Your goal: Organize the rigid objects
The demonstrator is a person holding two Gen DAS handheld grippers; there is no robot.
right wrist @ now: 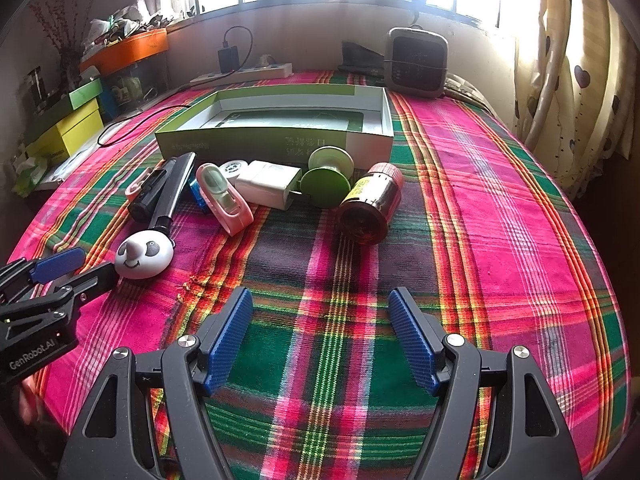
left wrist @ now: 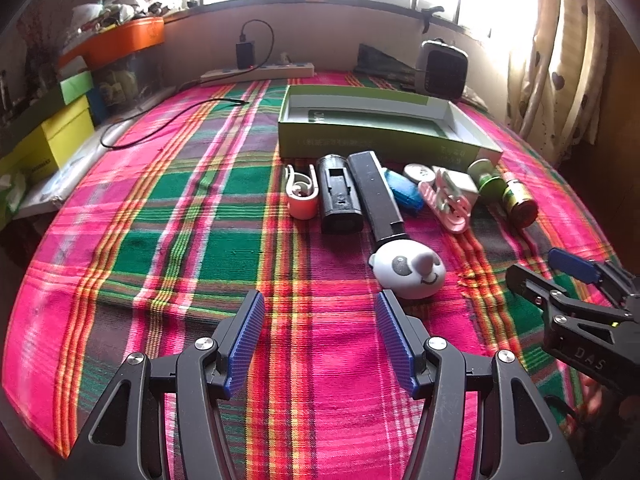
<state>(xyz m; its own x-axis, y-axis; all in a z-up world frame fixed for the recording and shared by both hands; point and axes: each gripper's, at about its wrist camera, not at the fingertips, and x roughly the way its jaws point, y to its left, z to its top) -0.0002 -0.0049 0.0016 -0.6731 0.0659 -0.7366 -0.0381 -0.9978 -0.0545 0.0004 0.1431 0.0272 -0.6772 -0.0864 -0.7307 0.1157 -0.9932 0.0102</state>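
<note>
You've got both grippers parked low in the frame with nothing in them: the left gripper has its blue pads spread wide over bare plaid cloth, and the right gripper is just as wide apart in its own view. That looks like a ready pose to me, jaws pre-spread so either one can drop over something. The stuff to sort sits in a loose row across the middle of the frame, right in front of the open green box, which is empty and looks like the obvious destination. In the left view the panda-faced gadget is closest to your left gripper, just up and right of it. In the right view the brown jar lies on its side dead ahead, next to the green spool and white charger.
</note>
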